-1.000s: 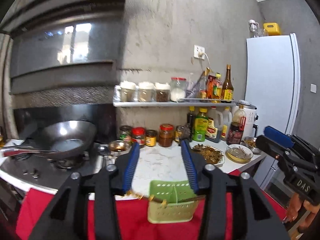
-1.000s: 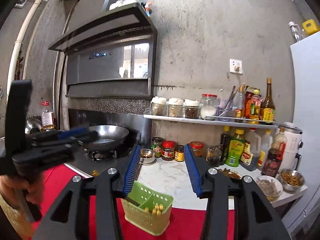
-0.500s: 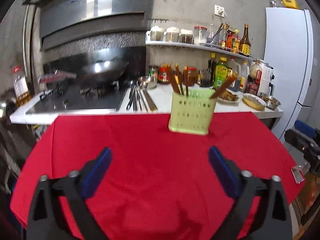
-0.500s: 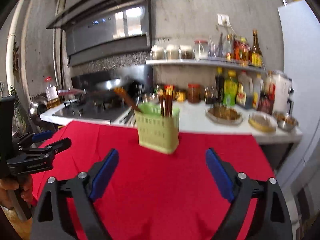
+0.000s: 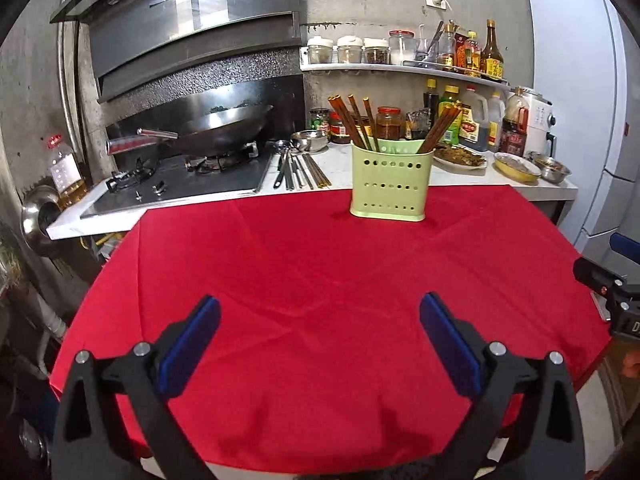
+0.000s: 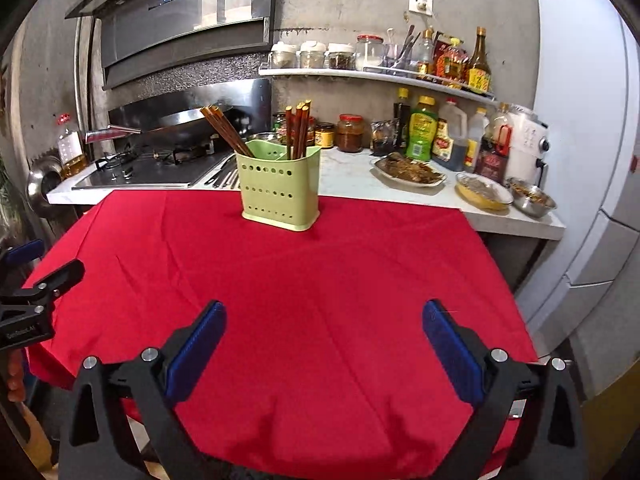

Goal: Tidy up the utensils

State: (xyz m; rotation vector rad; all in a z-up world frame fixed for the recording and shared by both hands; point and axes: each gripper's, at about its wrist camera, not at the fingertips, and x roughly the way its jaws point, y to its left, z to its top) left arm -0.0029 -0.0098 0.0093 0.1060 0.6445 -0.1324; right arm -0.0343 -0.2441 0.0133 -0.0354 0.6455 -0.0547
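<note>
Where red cloth [image 5: 320, 272] ends, kitchen counter [image 6: 352, 176] begins.

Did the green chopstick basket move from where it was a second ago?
Cannot tell. The green basket stands at the red cloth's far edge by the white counter, as before; only the cameras pulled back and tipped down.

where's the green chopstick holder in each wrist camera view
Left wrist: the green chopstick holder stands right of centre, upper half, at the red cloth's far edge.
Right wrist: the holder stands left of centre, upper half, same far edge.
Shared landmark: the wok on the stove behind.
</note>
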